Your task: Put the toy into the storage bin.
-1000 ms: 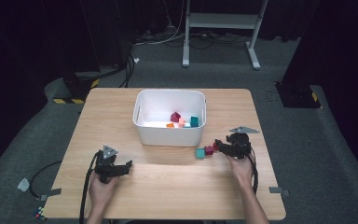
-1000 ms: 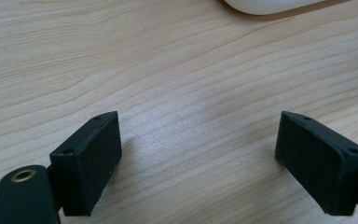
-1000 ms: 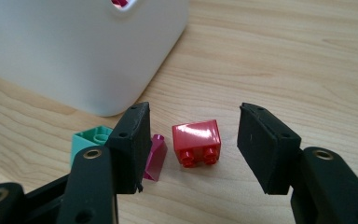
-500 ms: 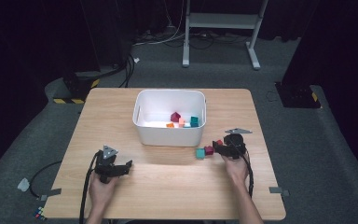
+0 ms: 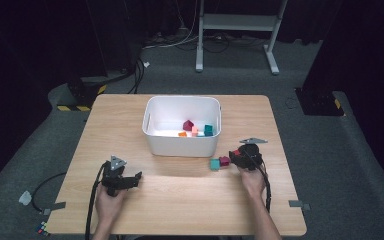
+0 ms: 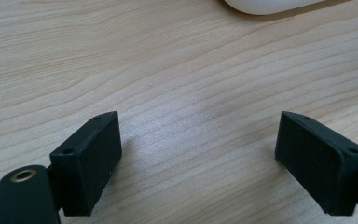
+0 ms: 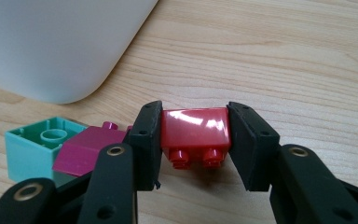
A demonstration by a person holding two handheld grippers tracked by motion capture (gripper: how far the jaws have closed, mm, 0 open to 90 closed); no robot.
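Observation:
My right gripper (image 7: 195,140) is shut on a red brick (image 7: 196,133), studs facing the camera, just above the table; in the high view this right gripper (image 5: 236,154) holds the red brick (image 5: 236,152) right of the bin. A magenta sloped brick (image 7: 88,147) and a teal brick (image 7: 39,147) lie on the table to its left, seen from above as the magenta brick (image 5: 224,161) and teal brick (image 5: 214,164). My left gripper (image 6: 209,163) stands open over bare wood; from above the left gripper (image 5: 136,178) rests near the front left.
A white bin (image 5: 182,146) sits mid-table holding several coloured bricks; its rounded corner (image 7: 65,46) is close ahead of the right gripper. The wooden table (image 5: 190,200) has free room between the hands. Stands and cables lie on the floor beyond.
The right hand has shifted slightly left toward the two loose bricks, still holding the red brick. The left hand has stayed put.

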